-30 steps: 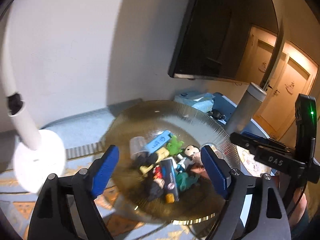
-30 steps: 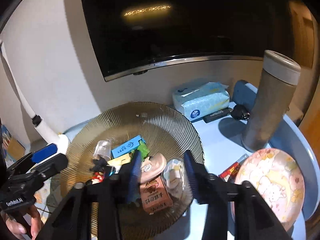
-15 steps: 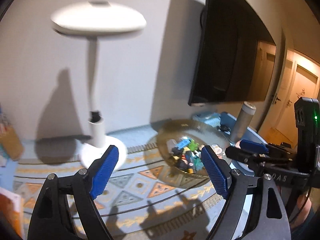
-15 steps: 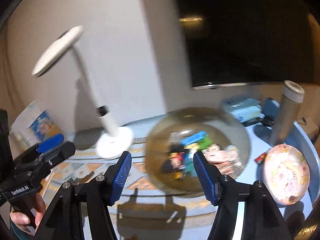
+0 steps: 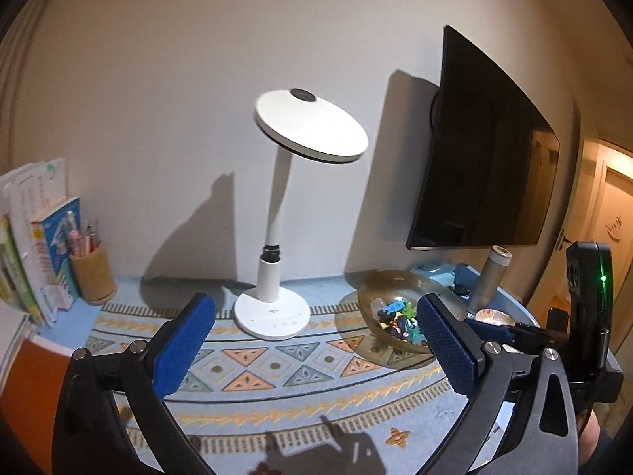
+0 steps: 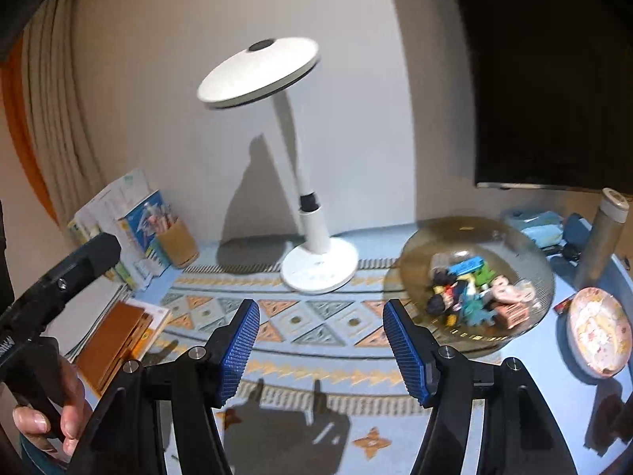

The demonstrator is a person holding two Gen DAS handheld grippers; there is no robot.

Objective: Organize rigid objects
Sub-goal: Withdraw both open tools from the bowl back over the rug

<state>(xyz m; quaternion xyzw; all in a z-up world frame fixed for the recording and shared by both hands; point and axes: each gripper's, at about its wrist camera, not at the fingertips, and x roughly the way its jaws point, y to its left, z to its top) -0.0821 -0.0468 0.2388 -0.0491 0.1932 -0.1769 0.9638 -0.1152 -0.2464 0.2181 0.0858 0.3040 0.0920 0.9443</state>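
Both tongs hang empty above the patterned mat (image 6: pixel 300 328): our left gripper (image 5: pixel 316 340) has just been opening and now stands wide with nothing between its pads, while our right gripper (image 6: pixel 320 344) stands half apart, also bare. Small rigid toys (image 6: pixel 470 293) sit heaped in the amber glass bowl (image 6: pixel 419 253), ahead and to the right of both grippers, near the white desk lamp (image 6: pixel 316 265). Risks we see: a pad knocking the bowl's rim and sliding it, one pinch dragging neighbours out of that tangled pile, or the lamp getting bumped on approach.
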